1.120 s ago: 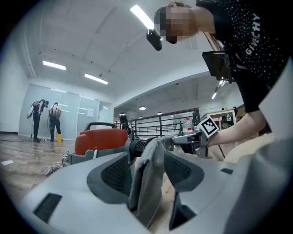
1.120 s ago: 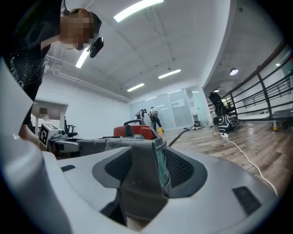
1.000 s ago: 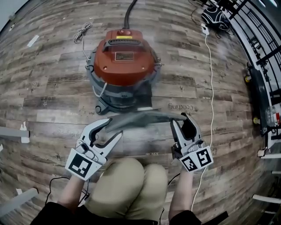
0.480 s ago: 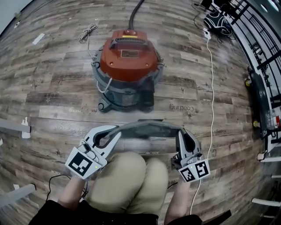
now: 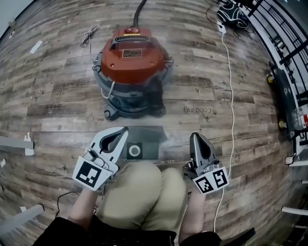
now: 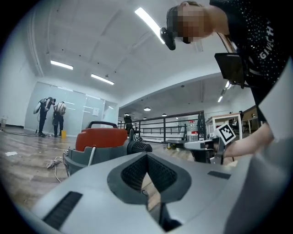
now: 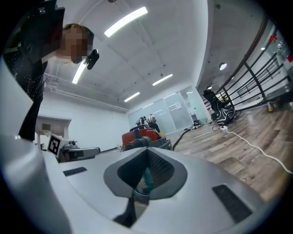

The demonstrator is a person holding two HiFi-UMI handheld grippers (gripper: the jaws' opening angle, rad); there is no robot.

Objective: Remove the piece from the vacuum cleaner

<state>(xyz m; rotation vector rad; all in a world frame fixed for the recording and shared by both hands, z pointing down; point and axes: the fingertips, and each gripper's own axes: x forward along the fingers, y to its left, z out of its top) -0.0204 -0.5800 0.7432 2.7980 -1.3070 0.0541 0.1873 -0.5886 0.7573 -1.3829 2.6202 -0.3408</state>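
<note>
One piece (image 5: 147, 139), flat, grey, rectangular, with a round collared opening near its near-left corner. Location: lying flat on the wooden floor (image 5: 57, 96), clear of the vacuum cleaner (image 5: 132, 62) and just in front of the person's knees (image 5: 139, 192). Condition: detached, resting free, nothing holding it.

One vacuum cleaner, red lid over grey drum, upright on the floor beyond the piece. A dark hose (image 5: 139, 12) leads off its far side. Near, but not touching, the piece.

One left gripper (image 5: 123, 130), pointing level toward the vacuum cleaner, tip just beside the left edge of the piece. Its jaws have just been closing and now meet; its own view shows nothing between them.

One right gripper (image 5: 196, 138), pointing level, to the right of the piece and apart from it. Its jaws have likewise just been closing and now stand together with nothing clamped between them.

One white cable (image 5: 230, 86), running along the floor to the right, not involved.

Progress, as judged: removal appears complete, since the piece is out of the machine and set down. Remaining: little or nothing beyond drawing both grippers away, unless a further part inside the drum is meant, which these views do not show.
</note>
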